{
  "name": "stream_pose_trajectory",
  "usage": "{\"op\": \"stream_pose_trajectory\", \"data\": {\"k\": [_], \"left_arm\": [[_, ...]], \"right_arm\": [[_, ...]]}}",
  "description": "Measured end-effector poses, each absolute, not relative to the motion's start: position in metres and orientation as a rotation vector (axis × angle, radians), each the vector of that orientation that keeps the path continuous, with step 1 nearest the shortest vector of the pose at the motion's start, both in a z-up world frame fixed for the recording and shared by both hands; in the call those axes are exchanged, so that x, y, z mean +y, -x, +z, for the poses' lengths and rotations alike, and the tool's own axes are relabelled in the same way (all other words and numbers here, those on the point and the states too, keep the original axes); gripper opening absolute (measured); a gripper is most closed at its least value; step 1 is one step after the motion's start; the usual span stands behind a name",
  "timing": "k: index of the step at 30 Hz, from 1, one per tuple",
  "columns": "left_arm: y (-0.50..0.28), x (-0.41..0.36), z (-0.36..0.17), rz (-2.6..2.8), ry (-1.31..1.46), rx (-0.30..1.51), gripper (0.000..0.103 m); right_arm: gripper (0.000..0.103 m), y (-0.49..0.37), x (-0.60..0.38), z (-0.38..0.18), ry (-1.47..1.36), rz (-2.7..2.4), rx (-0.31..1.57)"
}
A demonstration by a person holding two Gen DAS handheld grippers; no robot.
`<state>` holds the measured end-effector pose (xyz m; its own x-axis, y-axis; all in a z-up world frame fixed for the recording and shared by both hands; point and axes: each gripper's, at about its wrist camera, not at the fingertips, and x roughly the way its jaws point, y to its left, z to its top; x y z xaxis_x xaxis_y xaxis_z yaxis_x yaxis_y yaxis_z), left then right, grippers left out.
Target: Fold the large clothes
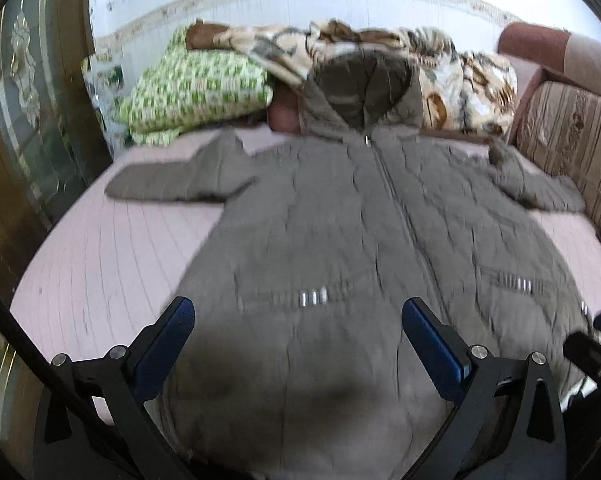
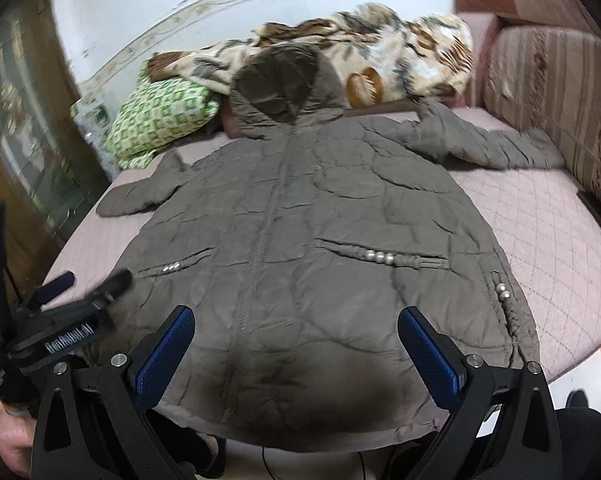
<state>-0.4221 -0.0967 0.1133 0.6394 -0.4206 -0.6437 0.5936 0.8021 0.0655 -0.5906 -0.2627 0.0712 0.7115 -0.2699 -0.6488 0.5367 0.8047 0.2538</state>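
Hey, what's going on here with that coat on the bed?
A person holds a two-finger gripper in each hand over an olive-grey quilted hooded coat spread flat, front up and zipped, on a pink quilted bed cover. Both sleeves lie out to the sides. The left gripper and right gripper hang near the hem, jaws open, holding nothing. No fold is made yet.

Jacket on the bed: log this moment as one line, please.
stage: pre-fold | jacket: flat on bed, zipped, sleeves out | left gripper: open, empty | right gripper: open, empty, over hem
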Motion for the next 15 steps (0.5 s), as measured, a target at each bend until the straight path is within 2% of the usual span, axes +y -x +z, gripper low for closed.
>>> {"op": "stream_pose_trajectory", "data": {"k": [9, 15], "left_arm": [[0.357, -0.181, 0.137, -0.658, -0.243, 0.606, 0.103], [0.338, -0.212, 0.097, -0.732, -0.259, 0.615, 0.103]], "right_arm": [[0.103, 0.625, -0.371, 0.080, -0.680, -0.548, 0.538], [0.103, 0.649, -0.486, 0.085, -0.887, -0.613, 0.429]]}}
